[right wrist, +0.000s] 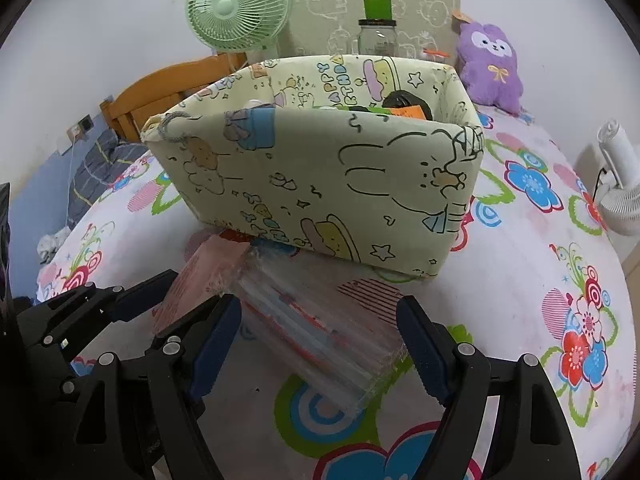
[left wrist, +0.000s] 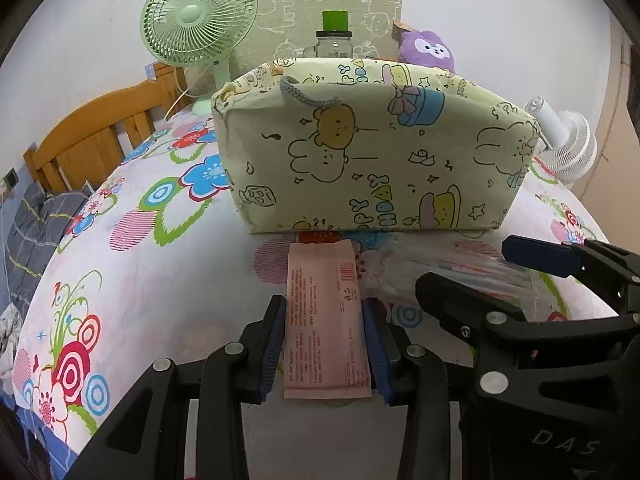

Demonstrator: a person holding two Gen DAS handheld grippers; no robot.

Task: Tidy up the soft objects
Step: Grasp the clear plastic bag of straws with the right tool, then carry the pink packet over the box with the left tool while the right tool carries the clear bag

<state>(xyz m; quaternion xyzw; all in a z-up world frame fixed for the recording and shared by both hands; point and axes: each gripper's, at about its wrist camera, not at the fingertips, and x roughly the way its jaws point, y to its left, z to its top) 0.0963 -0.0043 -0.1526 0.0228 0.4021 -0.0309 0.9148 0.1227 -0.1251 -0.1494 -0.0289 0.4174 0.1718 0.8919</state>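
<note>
A pink packet (left wrist: 325, 322) lies on the flowered bedsheet between the blue pads of my left gripper (left wrist: 325, 312), which touch its sides. The packet also shows in the right wrist view (right wrist: 204, 280). A clear plastic pack of straw-like sticks (right wrist: 320, 324) lies beside it, between the wide-open fingers of my right gripper (right wrist: 320, 332), which shows in the left wrist view (left wrist: 480, 268). A pale green cartoon-print fabric box (left wrist: 372, 148) stands just behind both items; in the right wrist view (right wrist: 320, 184) it holds several things.
A purple plush toy (right wrist: 490, 64) sits behind the box. A green desk fan (left wrist: 198, 16), a jar with a green lid (left wrist: 334, 38) and a printed board stand at the back. A white fan (right wrist: 618, 184) is at the right edge, a wooden headboard (left wrist: 92, 136) at left.
</note>
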